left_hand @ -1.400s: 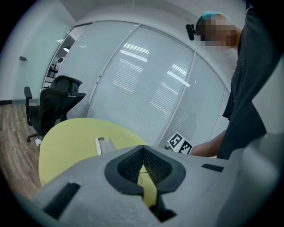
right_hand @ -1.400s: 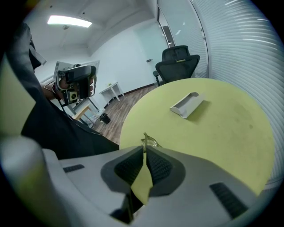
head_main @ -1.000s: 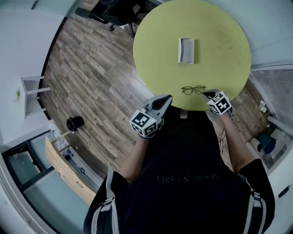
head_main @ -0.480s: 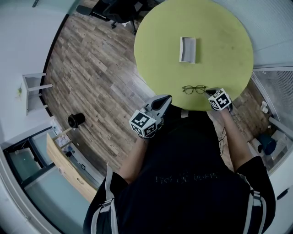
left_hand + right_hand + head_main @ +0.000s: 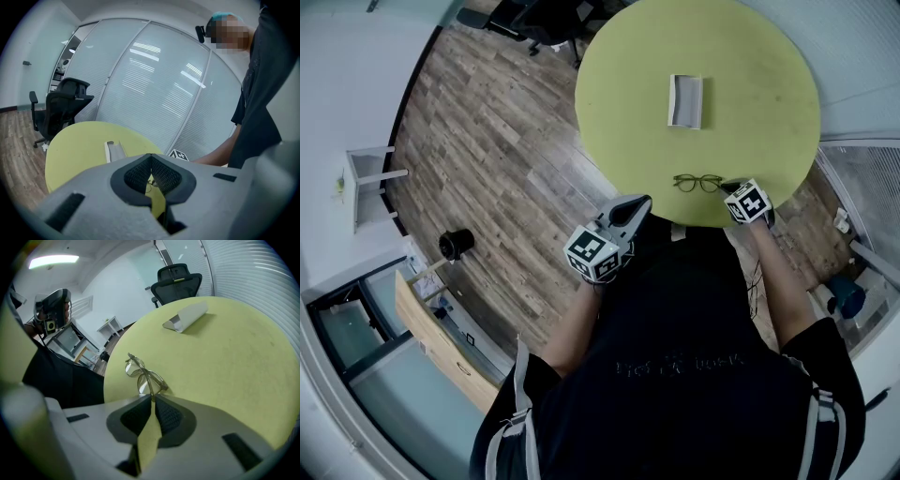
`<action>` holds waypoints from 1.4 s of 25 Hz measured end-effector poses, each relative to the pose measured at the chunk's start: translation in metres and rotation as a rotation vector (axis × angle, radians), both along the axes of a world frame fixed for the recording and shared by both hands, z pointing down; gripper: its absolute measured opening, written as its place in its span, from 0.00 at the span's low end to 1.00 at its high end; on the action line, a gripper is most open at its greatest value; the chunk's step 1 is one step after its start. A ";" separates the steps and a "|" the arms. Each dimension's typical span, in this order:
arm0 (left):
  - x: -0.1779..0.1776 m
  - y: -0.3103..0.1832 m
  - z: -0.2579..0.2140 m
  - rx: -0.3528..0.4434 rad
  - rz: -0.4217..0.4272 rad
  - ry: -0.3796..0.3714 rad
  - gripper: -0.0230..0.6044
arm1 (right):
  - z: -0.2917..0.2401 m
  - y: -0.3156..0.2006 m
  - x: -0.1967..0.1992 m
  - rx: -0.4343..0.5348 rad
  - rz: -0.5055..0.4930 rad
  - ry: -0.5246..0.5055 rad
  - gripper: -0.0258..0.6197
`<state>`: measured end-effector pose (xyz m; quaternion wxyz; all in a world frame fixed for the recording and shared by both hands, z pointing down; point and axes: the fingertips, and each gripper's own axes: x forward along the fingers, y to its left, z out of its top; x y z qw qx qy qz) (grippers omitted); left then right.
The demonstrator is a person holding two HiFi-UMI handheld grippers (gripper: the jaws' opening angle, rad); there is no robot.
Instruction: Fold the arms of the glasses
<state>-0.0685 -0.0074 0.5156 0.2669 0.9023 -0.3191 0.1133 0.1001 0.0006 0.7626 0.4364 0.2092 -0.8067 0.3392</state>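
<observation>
Left gripper sits near the body on the left, forearm bent and angled forward; its jaws meet tip to tip with nothing between them. Right gripper is farther forward on a straighter right arm, jaws pressed together, pinching the near end of the glasses.

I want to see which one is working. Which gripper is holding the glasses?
The right gripper: its tips pinch one end of the glasses on the yellow table. The left gripper is shut on nothing, beside the table's edge.
</observation>
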 end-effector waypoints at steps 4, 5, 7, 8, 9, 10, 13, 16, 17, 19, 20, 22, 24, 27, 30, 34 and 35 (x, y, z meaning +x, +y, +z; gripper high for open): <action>-0.003 0.001 0.000 0.000 -0.004 -0.003 0.07 | 0.003 0.000 -0.003 -0.004 -0.005 0.004 0.09; -0.004 0.002 0.000 0.000 -0.005 -0.002 0.07 | 0.003 0.001 -0.004 -0.005 -0.006 0.003 0.09; -0.005 0.003 0.000 -0.002 -0.009 -0.001 0.07 | 0.003 0.001 -0.004 -0.006 -0.008 0.002 0.09; -0.005 0.004 0.000 -0.002 -0.011 -0.001 0.07 | 0.003 0.001 -0.004 -0.005 -0.008 0.001 0.09; -0.005 0.004 0.000 -0.003 -0.011 -0.001 0.07 | 0.003 0.001 -0.004 -0.001 -0.007 -0.002 0.09; -0.004 0.004 0.001 -0.004 -0.011 0.000 0.07 | 0.002 0.000 -0.005 0.006 -0.004 -0.010 0.09; -0.003 0.005 0.002 -0.004 -0.005 0.002 0.07 | -0.003 -0.004 -0.007 0.033 0.012 -0.043 0.09; -0.001 0.005 0.002 -0.001 -0.001 0.008 0.07 | -0.005 -0.004 -0.008 0.048 0.012 -0.049 0.09; 0.000 0.005 0.002 0.000 0.001 0.010 0.07 | -0.006 -0.004 -0.008 0.053 0.011 -0.051 0.09; 0.001 0.004 0.002 0.004 0.005 0.014 0.07 | -0.010 -0.004 -0.008 0.064 0.015 -0.055 0.09; 0.001 0.004 0.001 0.005 0.006 0.015 0.07 | -0.012 -0.005 -0.007 0.073 0.019 -0.057 0.09; 0.001 0.003 0.001 0.008 0.006 0.019 0.07 | -0.017 -0.007 -0.006 0.096 0.031 -0.059 0.09; 0.002 0.001 0.001 0.011 0.008 0.024 0.07 | -0.023 -0.009 -0.003 0.120 0.045 -0.055 0.09; 0.004 0.000 0.000 0.015 0.014 0.033 0.07 | -0.033 -0.010 -0.001 0.142 0.055 -0.065 0.09; 0.006 -0.001 -0.001 0.021 0.021 0.043 0.07 | -0.044 -0.008 -0.002 0.157 0.062 -0.092 0.09; 0.008 -0.004 -0.001 0.030 0.029 0.054 0.07 | -0.065 -0.011 -0.007 0.182 0.098 -0.154 0.09; 0.008 -0.004 -0.002 0.031 0.031 0.056 0.07 | -0.072 -0.012 -0.009 0.192 0.106 -0.167 0.09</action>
